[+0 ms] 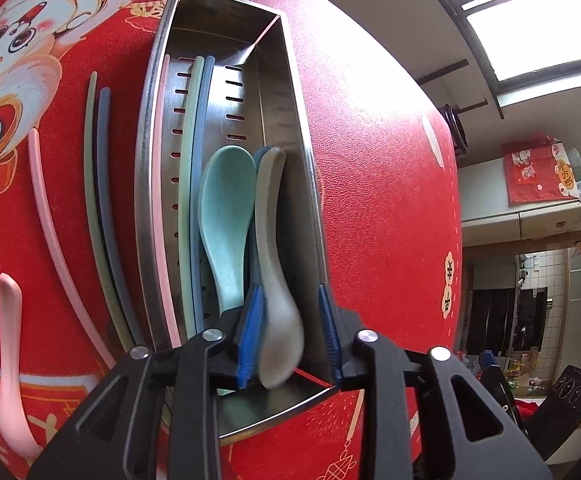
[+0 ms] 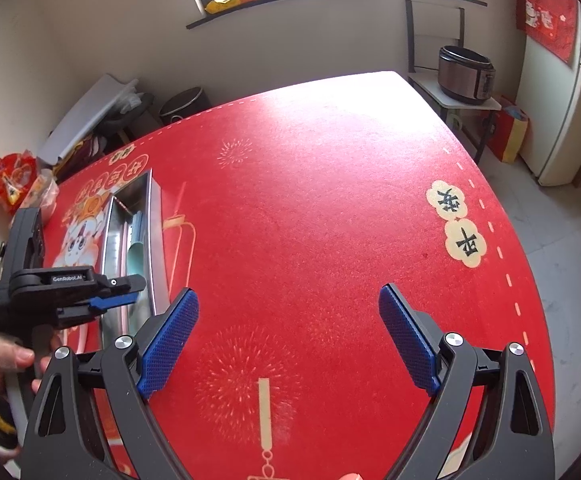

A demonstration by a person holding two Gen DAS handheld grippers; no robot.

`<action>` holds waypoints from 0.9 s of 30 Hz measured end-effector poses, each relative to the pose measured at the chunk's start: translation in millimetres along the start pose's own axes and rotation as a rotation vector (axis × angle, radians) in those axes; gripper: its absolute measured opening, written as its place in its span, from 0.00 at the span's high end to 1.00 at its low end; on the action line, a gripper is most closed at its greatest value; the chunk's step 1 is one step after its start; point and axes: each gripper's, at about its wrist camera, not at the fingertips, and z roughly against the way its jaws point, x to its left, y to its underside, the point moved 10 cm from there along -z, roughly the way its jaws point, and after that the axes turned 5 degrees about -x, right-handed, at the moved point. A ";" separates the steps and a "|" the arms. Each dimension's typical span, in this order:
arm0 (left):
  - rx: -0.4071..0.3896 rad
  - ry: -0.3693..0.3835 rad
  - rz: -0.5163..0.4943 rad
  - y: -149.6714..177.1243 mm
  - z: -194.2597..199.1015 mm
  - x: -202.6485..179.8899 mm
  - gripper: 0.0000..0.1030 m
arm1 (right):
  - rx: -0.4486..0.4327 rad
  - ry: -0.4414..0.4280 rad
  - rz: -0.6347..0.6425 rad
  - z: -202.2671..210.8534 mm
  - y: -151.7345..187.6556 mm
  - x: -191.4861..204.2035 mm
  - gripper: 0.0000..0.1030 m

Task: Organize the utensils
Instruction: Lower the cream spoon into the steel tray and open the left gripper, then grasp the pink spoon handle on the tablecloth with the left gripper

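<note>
A steel utensil tray (image 1: 298, 128) lies on the red tablecloth. In it lie pink, green and blue chopsticks (image 1: 194, 152), a teal spoon (image 1: 224, 208) and a grey spoon (image 1: 276, 264), blurred, over a dark blue spoon. My left gripper (image 1: 290, 312) is open over the tray's near end; the grey spoon lies between its fingers, against the left pad (image 1: 250, 332). On the cloth left of the tray lie a green, a blue (image 1: 104, 184) and a pink chopstick and a pink spoon (image 1: 8, 344). My right gripper (image 2: 288, 312) is open and empty over bare cloth, right of the tray (image 2: 154, 216).
The table edge (image 2: 518, 280) runs along the right, with floor, a fridge (image 2: 562, 120) and a rice cooker (image 2: 466, 76) on a stand beyond. Bags and clutter sit past the far left corner. The left gripper (image 2: 118, 300) shows in the right wrist view.
</note>
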 end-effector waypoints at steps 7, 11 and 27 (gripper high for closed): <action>-0.050 0.004 -0.081 -4.7 30.9 -6.9 0.65 | -0.003 -0.021 -0.008 1.4 3.5 12.8 0.14; -0.125 -0.019 -0.187 -13.0 65.5 -9.1 0.64 | -0.017 -0.027 0.003 4.6 3.6 27.6 0.14; -0.411 -0.309 -0.471 -17.4 196.7 90.9 0.34 | -0.047 0.029 0.034 13.2 37.6 87.1 0.14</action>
